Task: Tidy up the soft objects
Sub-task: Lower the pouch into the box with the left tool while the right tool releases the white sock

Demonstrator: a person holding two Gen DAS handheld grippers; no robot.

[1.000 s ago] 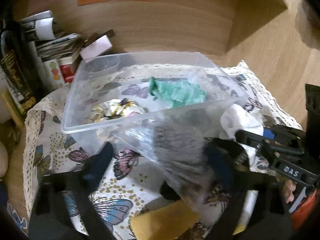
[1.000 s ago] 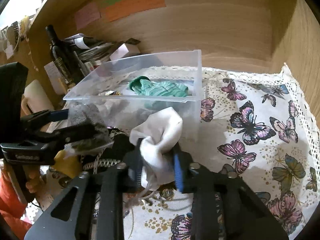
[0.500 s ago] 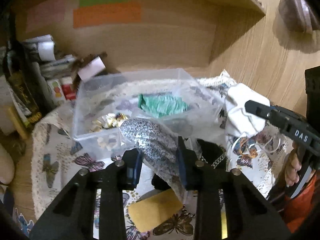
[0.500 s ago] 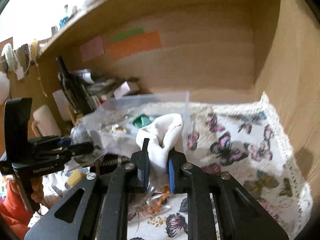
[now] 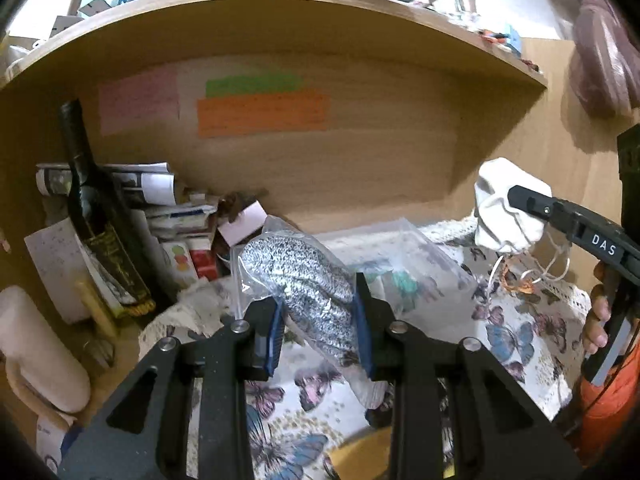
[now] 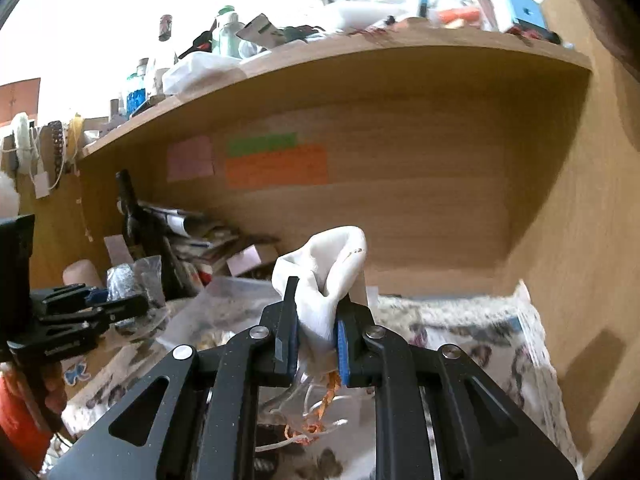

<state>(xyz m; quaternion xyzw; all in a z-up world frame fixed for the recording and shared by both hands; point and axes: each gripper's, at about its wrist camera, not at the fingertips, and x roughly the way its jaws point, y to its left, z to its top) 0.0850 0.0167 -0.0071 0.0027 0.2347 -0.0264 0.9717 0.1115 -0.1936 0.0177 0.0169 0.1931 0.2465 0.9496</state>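
Note:
My left gripper point(image 5: 318, 320) is shut on a clear bag holding a grey knitted item point(image 5: 304, 276), lifted above the table. My right gripper point(image 6: 316, 334) is shut on a white cloth pouch point(image 6: 324, 264) with strings and an orange cord point(image 6: 324, 400) hanging below. The pouch also shows in the left wrist view point(image 5: 504, 212), held high at right. The left gripper with its bag shows at the left of the right wrist view point(image 6: 120, 304). The clear plastic bin point(image 5: 404, 240) stands behind the bag, mostly hidden, with something green point(image 5: 400, 280) inside.
A butterfly tablecloth point(image 5: 520, 328) covers the table. A dark bottle point(image 5: 96, 216), papers and boxes point(image 5: 180, 216) crowd the back left. A wooden shelf point(image 5: 280, 24) hangs overhead. A paper roll point(image 5: 36, 352) lies at left, a yellow item point(image 5: 360, 456) at the front.
Both grippers have risen well above the table with their loads. The bin has dropped low in both views and the shelf overhead has come into sight.

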